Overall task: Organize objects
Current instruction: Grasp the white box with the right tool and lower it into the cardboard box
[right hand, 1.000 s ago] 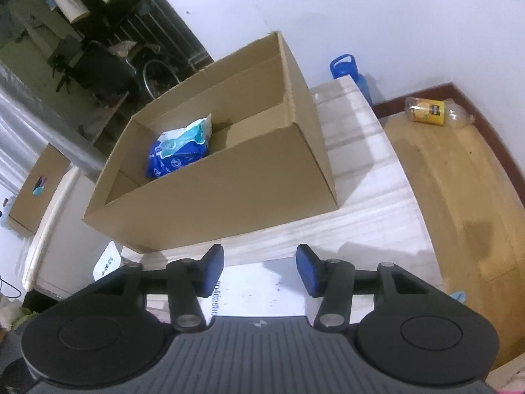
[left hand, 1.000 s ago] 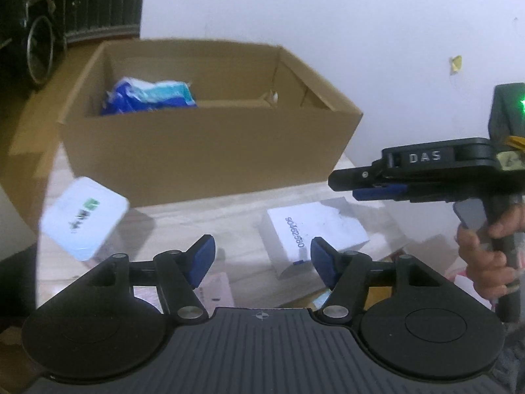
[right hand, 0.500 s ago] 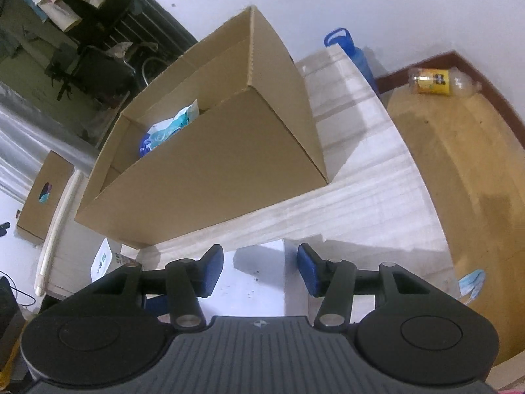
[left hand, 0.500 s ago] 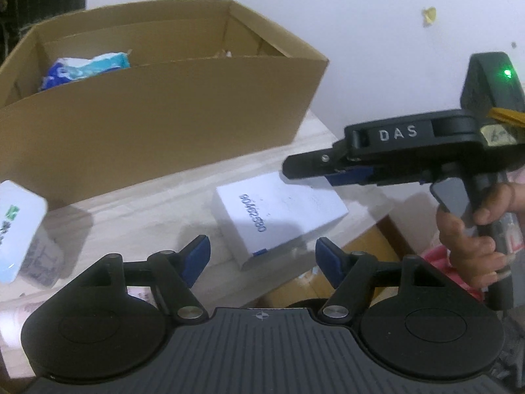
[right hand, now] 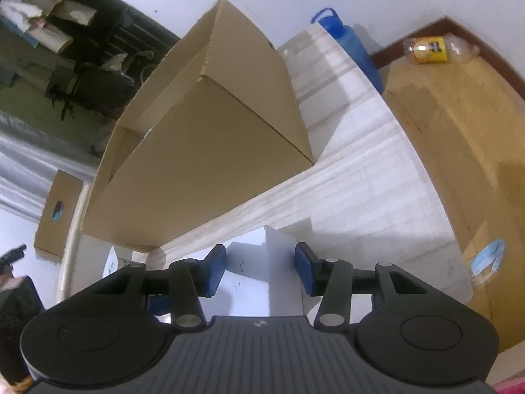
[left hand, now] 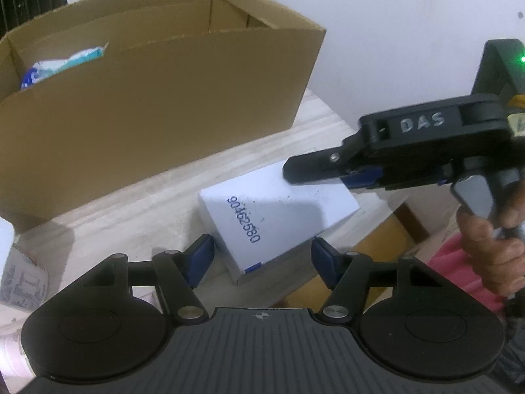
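Note:
A white box (left hand: pixel 279 216) with a blue number printed on it lies on the pale wooden table (left hand: pixel 131 216), in front of a large open cardboard box (left hand: pixel 164 98). My left gripper (left hand: pixel 262 259) hovers over the white box's near corner. Its jaws are closing, with the corner between the blue pads (left hand: pixel 200 259) and a gap on each side. My right gripper (left hand: pixel 295 174), held by a hand (left hand: pixel 492 239), reaches over the box's far right end. In the right wrist view the white box (right hand: pixel 249 262) sits between the right gripper's (right hand: pixel 261 272) closing jaws, not visibly squeezed.
A blue and white packet (left hand: pixel 65 65) lies inside the cardboard box. A white labelled container (left hand: pixel 19 279) stands at the table's left edge. A blue bottle (right hand: pixel 354 49) stands beside the table. On the floor lie a plastic bottle (right hand: pixel 436 49) and a face mask (right hand: pixel 489 259).
Both grippers have sunk toward the white box, which now lies between each pair of fingers. The left view has swung right, pushing the white container to the frame's edge.

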Demonstrator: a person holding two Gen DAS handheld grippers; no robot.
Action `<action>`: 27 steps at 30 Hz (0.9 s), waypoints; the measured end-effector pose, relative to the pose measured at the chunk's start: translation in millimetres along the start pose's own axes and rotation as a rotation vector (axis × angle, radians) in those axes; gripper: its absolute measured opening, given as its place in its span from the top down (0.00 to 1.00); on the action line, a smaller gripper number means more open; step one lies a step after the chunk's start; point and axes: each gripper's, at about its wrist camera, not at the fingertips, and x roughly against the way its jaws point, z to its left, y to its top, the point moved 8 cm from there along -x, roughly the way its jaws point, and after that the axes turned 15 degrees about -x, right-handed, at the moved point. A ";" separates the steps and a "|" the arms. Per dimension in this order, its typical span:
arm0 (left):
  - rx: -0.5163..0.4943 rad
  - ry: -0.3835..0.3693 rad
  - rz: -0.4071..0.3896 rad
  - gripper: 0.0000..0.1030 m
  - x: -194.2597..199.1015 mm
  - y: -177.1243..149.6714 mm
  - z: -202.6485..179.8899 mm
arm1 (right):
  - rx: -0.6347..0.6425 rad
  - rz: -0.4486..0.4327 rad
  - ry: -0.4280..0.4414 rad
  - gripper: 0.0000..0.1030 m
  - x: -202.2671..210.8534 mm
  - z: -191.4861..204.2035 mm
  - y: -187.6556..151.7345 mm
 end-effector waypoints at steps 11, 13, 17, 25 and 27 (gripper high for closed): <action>0.022 -0.006 -0.018 0.36 -0.1 0.4 3.4 | 0.042 0.025 0.030 0.33 -0.3 7.4 -6.8; 0.029 -0.008 -0.023 0.36 0.1 0.7 4.0 | 0.054 0.018 0.021 0.36 -0.6 7.7 -7.1; 0.035 0.000 -0.026 0.36 0.7 1.3 4.3 | 0.052 0.000 0.006 0.48 -0.6 4.9 -6.0; 0.034 0.007 -0.042 0.37 3.7 2.1 4.1 | 0.098 -0.024 -0.011 0.50 0.7 9.9 -9.5; 0.044 0.003 -0.058 0.37 6.9 2.8 5.9 | 0.099 -0.027 -0.006 0.50 2.8 10.7 -10.0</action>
